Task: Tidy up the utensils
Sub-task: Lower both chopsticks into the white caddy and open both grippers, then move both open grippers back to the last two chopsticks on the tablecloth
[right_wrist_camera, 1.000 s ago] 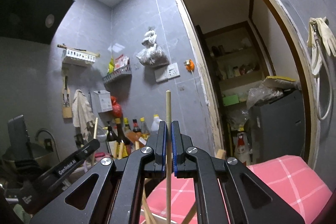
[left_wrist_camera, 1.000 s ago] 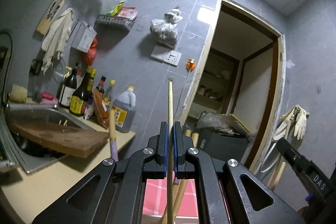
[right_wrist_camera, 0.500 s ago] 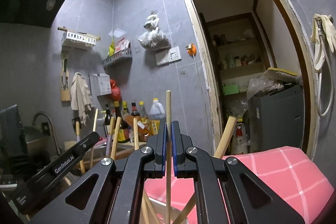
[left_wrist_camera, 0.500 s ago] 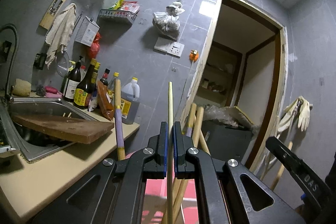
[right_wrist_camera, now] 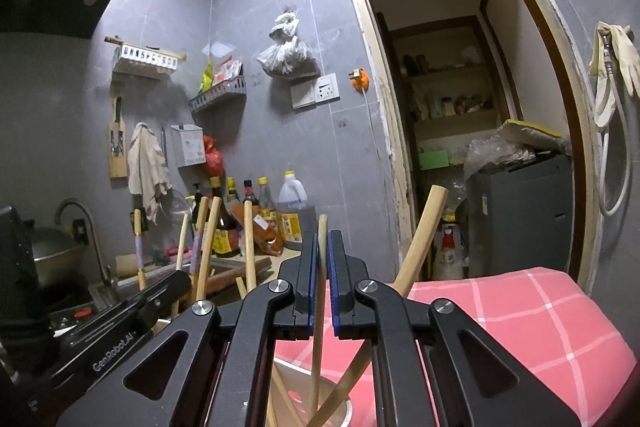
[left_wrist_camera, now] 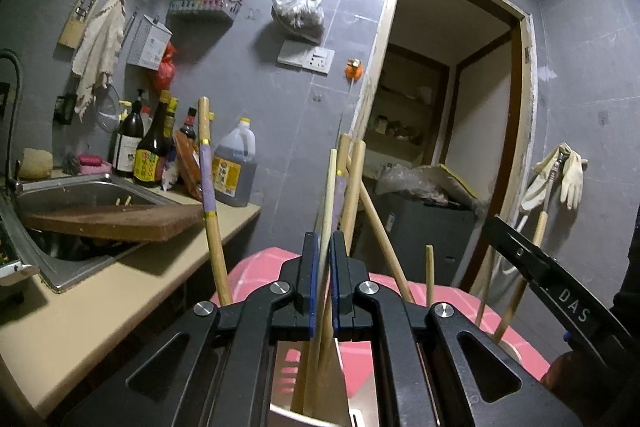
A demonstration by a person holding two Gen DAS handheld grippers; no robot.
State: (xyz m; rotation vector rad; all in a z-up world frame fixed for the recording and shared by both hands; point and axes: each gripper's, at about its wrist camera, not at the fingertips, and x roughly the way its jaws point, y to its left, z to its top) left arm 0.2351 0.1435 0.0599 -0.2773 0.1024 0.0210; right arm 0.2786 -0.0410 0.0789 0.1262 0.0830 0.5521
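Left gripper [left_wrist_camera: 323, 259] pinching chopstick [left_wrist_camera: 329, 187]; right gripper [right_wrist_camera: 322, 259] pinching second chopstick [right_wrist_camera: 321, 251]; lower ends inside holder cup [right_wrist_camera: 344, 409] among wooden utensils.

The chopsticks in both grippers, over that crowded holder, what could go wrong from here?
1. The left gripper holds its chopstick tilted among crossed handles; it may snag on the purple-banded stick beside it.
2. The right gripper lowers its chopstick into a white holder already full of leaning utensils; it could jam and slip sideways.
3. The holder sits on a pink checked cloth, so a push might tip it.
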